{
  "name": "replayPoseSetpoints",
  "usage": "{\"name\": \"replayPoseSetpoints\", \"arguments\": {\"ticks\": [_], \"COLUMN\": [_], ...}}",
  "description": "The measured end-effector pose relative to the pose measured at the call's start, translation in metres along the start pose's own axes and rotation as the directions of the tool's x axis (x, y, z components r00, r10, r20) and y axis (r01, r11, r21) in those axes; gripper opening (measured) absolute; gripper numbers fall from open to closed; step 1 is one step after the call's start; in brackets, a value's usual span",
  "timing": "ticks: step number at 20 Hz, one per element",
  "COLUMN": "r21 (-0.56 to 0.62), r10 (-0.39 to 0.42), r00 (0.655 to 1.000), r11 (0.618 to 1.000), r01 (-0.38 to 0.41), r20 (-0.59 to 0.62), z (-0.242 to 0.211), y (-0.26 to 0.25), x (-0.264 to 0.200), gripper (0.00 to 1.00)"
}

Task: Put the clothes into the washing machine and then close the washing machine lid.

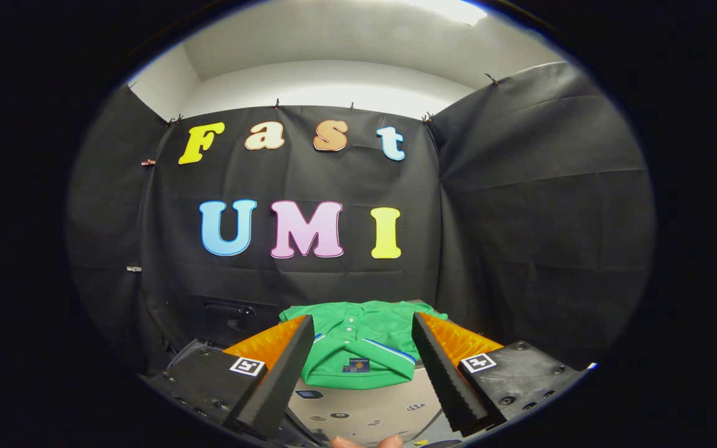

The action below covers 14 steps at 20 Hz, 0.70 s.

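Gripper (361,330) agape, green shirt (361,345) between fingers.

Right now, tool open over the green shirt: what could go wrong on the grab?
1. The green shirt lies folded between the open tool fingers; a pinch may catch only the top layer, so it unfolds.
2. It sits on a pale panel; going too deep may strike that.
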<state>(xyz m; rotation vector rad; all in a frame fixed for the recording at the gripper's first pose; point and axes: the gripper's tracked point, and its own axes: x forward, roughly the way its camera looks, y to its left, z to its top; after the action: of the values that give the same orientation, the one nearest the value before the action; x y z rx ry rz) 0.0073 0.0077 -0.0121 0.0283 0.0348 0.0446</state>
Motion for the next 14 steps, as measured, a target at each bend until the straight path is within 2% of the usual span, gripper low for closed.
{"name": "replayPoseSetpoints", "arguments": {"ticks": [8, 14], "r21": [-0.009, -0.037], "r10": [0.033, 0.054], "r00": [0.999, 0.995], "r11": [0.999, 0.998], "r01": [-0.033, -0.057], "r20": [-0.027, -0.084], "z": [-0.004, -0.005], "y": [0.010, 0.019], "x": [0.017, 0.054], "gripper": [0.98, 0.98]}}
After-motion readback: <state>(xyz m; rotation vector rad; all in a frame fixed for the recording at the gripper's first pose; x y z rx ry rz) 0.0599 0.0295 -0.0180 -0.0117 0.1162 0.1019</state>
